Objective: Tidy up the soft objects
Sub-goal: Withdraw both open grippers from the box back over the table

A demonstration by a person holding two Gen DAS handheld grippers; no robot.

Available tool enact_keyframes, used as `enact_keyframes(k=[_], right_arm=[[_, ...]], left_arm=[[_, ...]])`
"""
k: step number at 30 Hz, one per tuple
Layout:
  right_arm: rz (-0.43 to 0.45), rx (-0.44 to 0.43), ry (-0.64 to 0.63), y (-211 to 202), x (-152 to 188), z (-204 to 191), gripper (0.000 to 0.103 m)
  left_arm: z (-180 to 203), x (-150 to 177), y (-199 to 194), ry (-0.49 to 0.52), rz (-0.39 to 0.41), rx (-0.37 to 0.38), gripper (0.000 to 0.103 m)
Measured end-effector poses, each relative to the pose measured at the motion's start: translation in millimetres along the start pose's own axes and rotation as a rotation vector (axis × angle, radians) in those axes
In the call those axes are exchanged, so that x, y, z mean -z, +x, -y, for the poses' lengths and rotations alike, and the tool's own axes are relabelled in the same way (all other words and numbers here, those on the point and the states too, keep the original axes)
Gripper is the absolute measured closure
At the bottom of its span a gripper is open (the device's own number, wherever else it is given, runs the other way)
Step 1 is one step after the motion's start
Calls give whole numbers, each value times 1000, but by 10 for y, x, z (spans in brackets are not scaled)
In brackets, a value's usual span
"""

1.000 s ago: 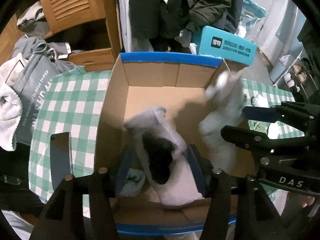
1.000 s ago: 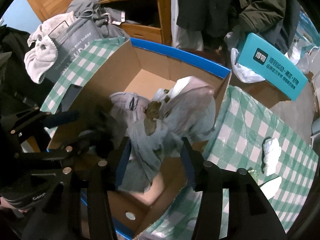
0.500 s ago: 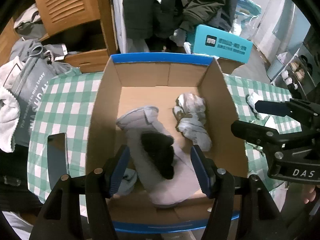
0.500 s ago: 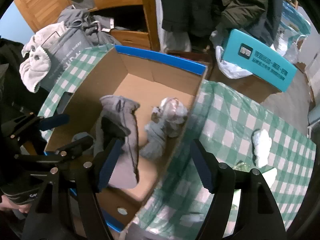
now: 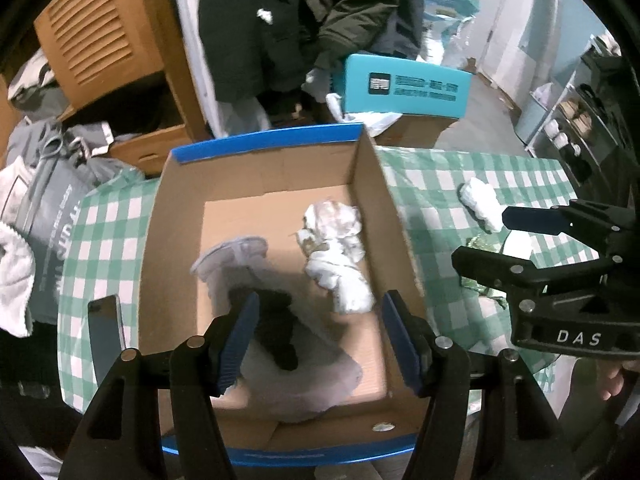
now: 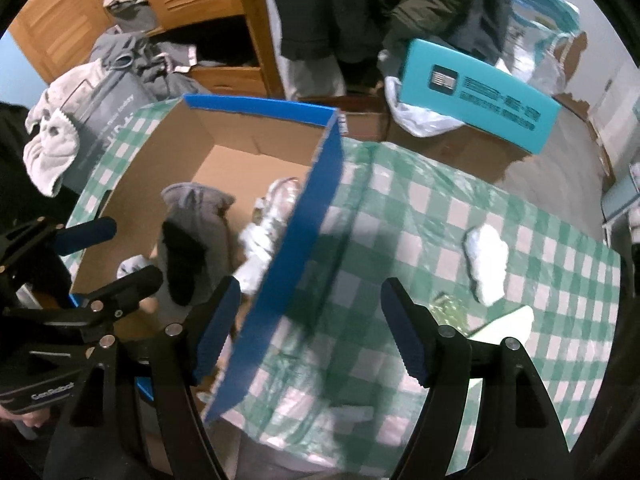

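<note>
A cardboard box with a blue rim [image 5: 264, 142] stands on the green checked tablecloth [image 6: 440, 208]. Inside it lie a grey soft piece with a black patch [image 5: 236, 256] and a crumpled white bundle [image 5: 336, 248]. My left gripper [image 5: 320, 336] hovers open over the box's near half, its pads touching nothing. My right gripper [image 6: 310, 332] is open too, straddling the box's right wall [image 6: 316, 200] from above with nothing gripped. A white soft lump [image 6: 486, 260] lies on the cloth to the right.
A phone [image 5: 105, 332] lies left of the box. A grey bag [image 5: 44, 220] and a white towel [image 5: 12, 272] sit at the table's left end. Behind are a teal carton [image 5: 404, 88], hanging coats and a wooden cabinet. A green wrapper [image 6: 448, 308] lies near the lump.
Both grippers let go: the grey piece and the white bundle dropped into the box. Both jaws widened and both hands shifted right, the right one out over the box wall and cloth.
</note>
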State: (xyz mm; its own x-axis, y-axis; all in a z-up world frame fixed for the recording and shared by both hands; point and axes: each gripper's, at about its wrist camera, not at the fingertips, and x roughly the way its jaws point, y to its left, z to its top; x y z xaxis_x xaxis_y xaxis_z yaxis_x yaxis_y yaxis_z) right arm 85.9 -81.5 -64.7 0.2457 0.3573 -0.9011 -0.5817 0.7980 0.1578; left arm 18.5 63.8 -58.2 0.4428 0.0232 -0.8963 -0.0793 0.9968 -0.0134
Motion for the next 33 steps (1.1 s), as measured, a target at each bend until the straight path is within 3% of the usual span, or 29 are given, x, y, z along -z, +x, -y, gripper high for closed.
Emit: enact_keyframes(k=[33], right_arm=[[7,68,311,-234,657,1525,27]], left_arm=[[1214,-204,257,127,-52,111,34]])
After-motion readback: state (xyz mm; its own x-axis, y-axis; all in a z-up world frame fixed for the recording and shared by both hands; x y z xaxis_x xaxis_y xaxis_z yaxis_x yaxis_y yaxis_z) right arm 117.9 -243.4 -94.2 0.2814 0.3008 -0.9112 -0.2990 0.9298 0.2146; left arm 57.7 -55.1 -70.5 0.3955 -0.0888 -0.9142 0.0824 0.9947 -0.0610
